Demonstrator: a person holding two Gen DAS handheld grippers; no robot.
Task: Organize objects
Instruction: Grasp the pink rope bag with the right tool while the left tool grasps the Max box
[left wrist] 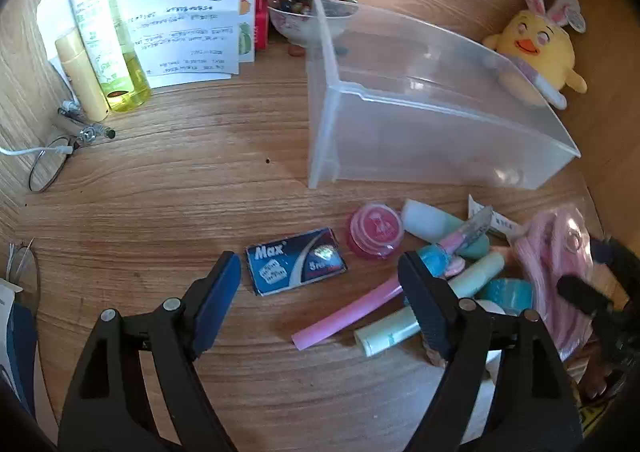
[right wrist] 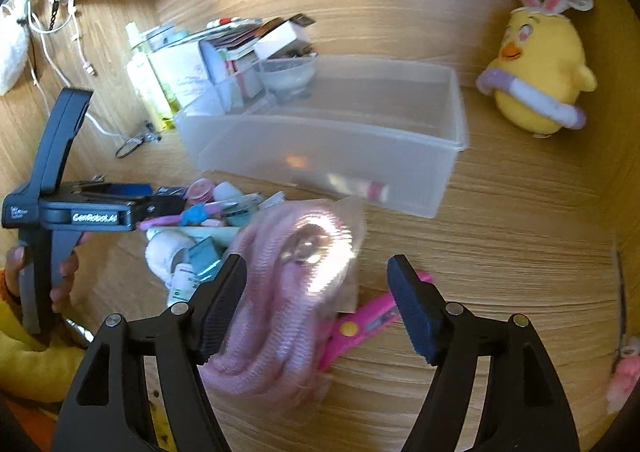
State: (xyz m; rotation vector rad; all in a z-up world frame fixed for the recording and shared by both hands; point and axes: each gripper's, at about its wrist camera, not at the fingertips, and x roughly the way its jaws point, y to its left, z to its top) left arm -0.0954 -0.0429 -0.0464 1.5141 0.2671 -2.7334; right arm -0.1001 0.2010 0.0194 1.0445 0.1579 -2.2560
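An empty clear plastic bin [left wrist: 420,119] stands on the wooden desk; it also shows in the right wrist view [right wrist: 332,131]. In front of it lies a pile of small items: a blue Max box [left wrist: 295,267], a pink round jar [left wrist: 376,231], a pink tube [left wrist: 348,314], pale green tubes [left wrist: 390,332] and a bagged pink cloth [left wrist: 556,272]. My left gripper [left wrist: 320,284] is open just above the Max box. My right gripper [right wrist: 316,304] is open around the bagged pink cloth [right wrist: 280,292], which lies over pink scissors [right wrist: 364,326].
A yellow chick plush [right wrist: 540,79] sits at the back right. Bottles [left wrist: 104,31], papers [left wrist: 184,11], a bowl of small things [left wrist: 304,17], glasses [left wrist: 48,163] and a cable lie at the back left. The desk's wooden back wall rises behind the bin.
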